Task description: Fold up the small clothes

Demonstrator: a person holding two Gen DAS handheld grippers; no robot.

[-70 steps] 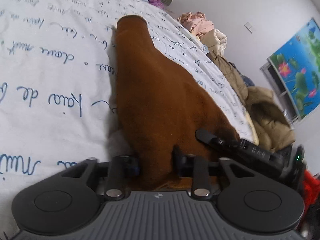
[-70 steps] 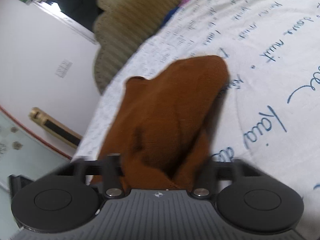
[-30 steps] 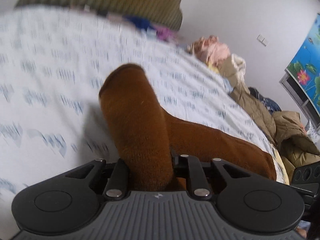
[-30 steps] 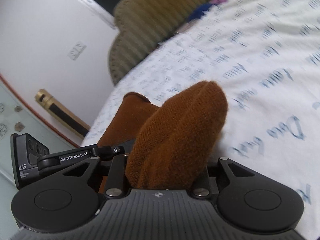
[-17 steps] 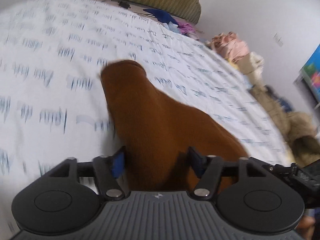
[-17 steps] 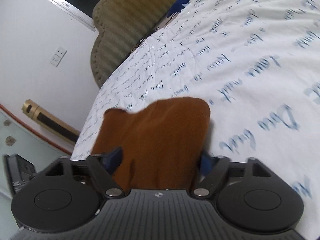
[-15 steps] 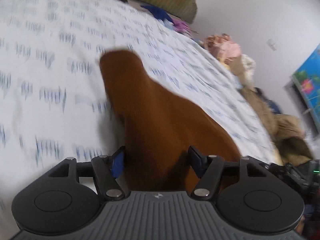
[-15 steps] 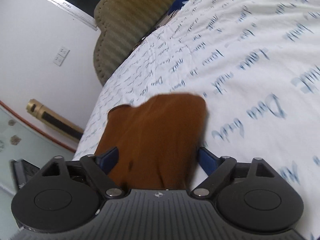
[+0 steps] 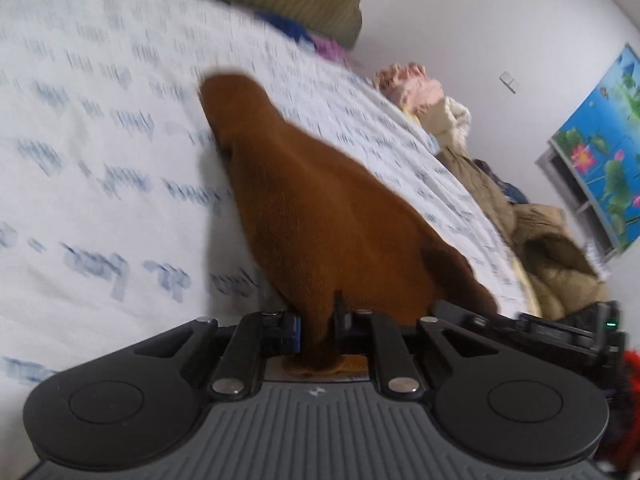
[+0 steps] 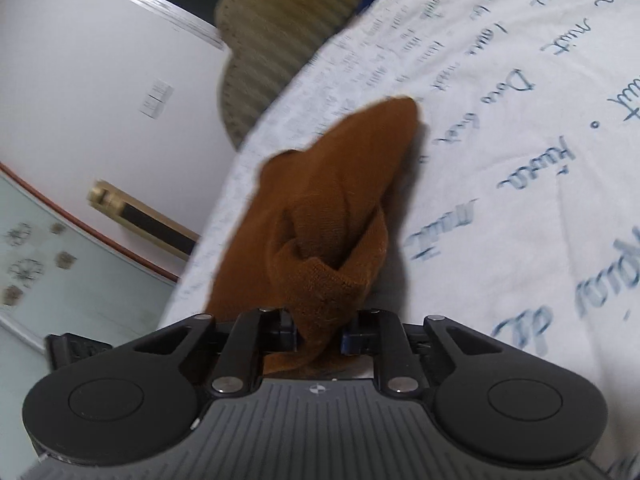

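Nearest, the left gripper (image 9: 318, 330) is clenched on one end of a brown knit garment (image 9: 320, 216); the right gripper (image 10: 320, 334) pinches a bunched edge of the same garment (image 10: 332, 216). The garment stretches away from both grippers and lies on a white bedsheet (image 9: 100, 184) printed with blue script. Beyond the garment, a heap of clothes (image 9: 532, 232) sits at the sheet's far edge, and a ribbed olive headboard (image 10: 288, 32) stands behind the sheet.
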